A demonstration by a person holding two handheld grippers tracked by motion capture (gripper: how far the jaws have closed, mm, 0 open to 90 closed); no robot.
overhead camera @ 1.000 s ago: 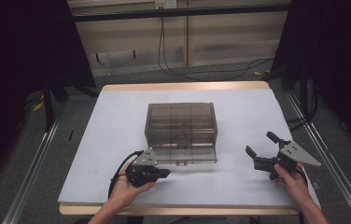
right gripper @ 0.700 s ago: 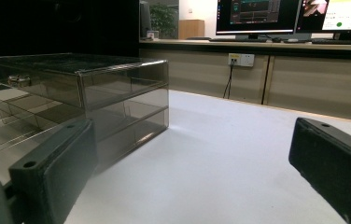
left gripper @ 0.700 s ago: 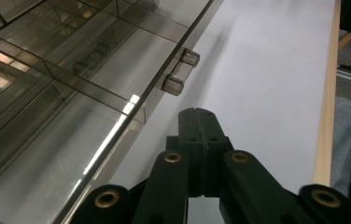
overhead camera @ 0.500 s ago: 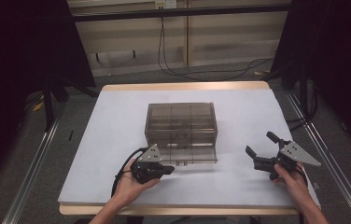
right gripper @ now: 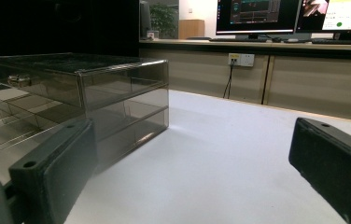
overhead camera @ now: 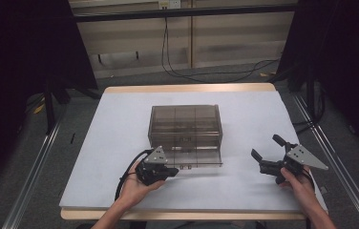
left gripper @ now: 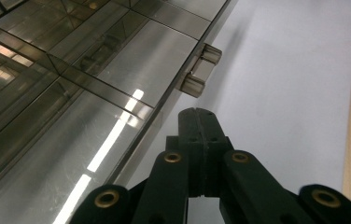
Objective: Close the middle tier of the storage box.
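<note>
A smoky clear drawer cabinet (overhead camera: 185, 121) stands mid-table, and its bottom drawer (overhead camera: 197, 158) is pulled out toward me. My left gripper (overhead camera: 170, 170) lies at the drawer's front left corner, jaws shut with nothing between them. In the left gripper view the shut tips (left gripper: 197, 115) stop just short of the drawer's small clear handle (left gripper: 200, 70), beside the front panel (left gripper: 94, 116). My right gripper (overhead camera: 267, 148) rests on the table to the right of the cabinet, jaws wide open and empty. In the right gripper view its pads (right gripper: 52, 172) frame the cabinet (right gripper: 85, 88) from the side.
The white table top (overhead camera: 263, 114) has a wooden edge (overhead camera: 187, 88). Metal rails (overhead camera: 32, 171) run along both sides on the floor. Cables (overhead camera: 177, 67) hang behind the table. Monitors (right gripper: 257, 16) stand on a far counter.
My left gripper has edged a little forward and to the right, closer to the drawer's handle. The right gripper and the drawer have stayed put.
</note>
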